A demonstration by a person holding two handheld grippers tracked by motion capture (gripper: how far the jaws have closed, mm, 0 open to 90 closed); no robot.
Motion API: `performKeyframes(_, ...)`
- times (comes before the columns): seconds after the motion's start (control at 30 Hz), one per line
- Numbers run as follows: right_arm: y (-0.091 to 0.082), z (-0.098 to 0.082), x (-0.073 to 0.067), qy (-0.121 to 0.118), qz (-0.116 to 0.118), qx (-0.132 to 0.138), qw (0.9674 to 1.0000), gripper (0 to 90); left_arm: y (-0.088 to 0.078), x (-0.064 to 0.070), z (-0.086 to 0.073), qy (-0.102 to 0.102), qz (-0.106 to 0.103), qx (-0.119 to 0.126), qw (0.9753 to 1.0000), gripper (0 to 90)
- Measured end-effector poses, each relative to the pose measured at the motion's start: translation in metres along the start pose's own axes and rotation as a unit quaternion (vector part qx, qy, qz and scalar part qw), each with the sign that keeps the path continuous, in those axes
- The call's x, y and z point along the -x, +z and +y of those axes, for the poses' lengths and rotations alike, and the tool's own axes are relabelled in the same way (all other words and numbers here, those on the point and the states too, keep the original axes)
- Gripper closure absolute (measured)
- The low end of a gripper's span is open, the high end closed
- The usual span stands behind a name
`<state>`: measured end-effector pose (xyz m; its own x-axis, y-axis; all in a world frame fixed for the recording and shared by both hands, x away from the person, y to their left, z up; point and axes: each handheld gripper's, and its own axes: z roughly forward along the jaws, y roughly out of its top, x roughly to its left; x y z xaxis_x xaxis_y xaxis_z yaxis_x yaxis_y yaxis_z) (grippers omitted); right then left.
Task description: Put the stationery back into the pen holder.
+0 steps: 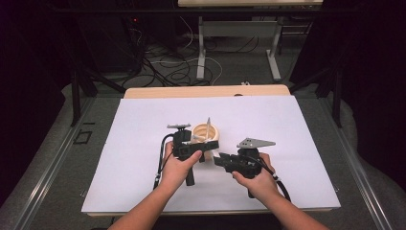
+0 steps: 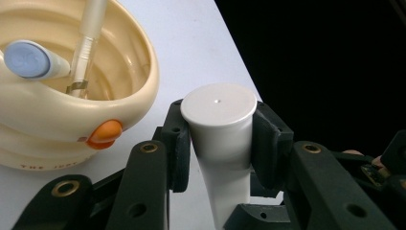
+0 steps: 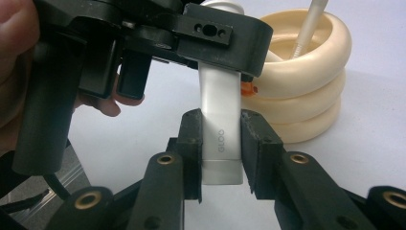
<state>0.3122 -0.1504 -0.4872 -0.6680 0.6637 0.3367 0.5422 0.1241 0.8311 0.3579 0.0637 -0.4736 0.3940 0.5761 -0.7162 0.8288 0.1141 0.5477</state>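
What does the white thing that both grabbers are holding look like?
On the white table, just in front of the cream ringed holder, both grippers clamp one white glue tube. It is flat-sided with a round cap, unlike the thin pens standing in the holder.

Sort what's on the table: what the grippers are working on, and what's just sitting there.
In the job:
- white glue tube
- its white cap
- left gripper, shut on the cap
- right gripper, shut on the tube body

Just sitting there:
- cream ringed holder
- clear-barrelled pen inside it
- blue-capped item inside it
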Motion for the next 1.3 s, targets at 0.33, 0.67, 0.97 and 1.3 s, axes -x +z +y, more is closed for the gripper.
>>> performKeyframes(0.33, -0.001, 0.001, 0.001, -0.006, -0.002, 0.004, 1.0000, 70.9, -0.001, 0.000, 0.005, -0.004, -0.010, -0.005, 0.9999, 65.8)
performKeyframes(0.67, -0.003, 0.004, 0.003, -0.005, 0.012, 0.026, 0.9996, 59.7, -0.001, 0.005, 0.019, 0.017, 0.005, 0.004, 0.9998, 66.4)
performKeyframes(0.97, 0.002, 0.004, 0.006, -0.013, 0.009, 0.009, 0.9998, 52.3, -0.003, 0.006, 0.039, 0.038, 0.022, 0.018, 0.9989, 66.5)
performKeyframes(1.3, 0.006, 0.002, 0.012, -0.031, -0.005, -0.004, 0.9995, 47.3, -0.008, 0.002, 0.055, 0.053, 0.045, 0.043, 0.9967, 66.6)
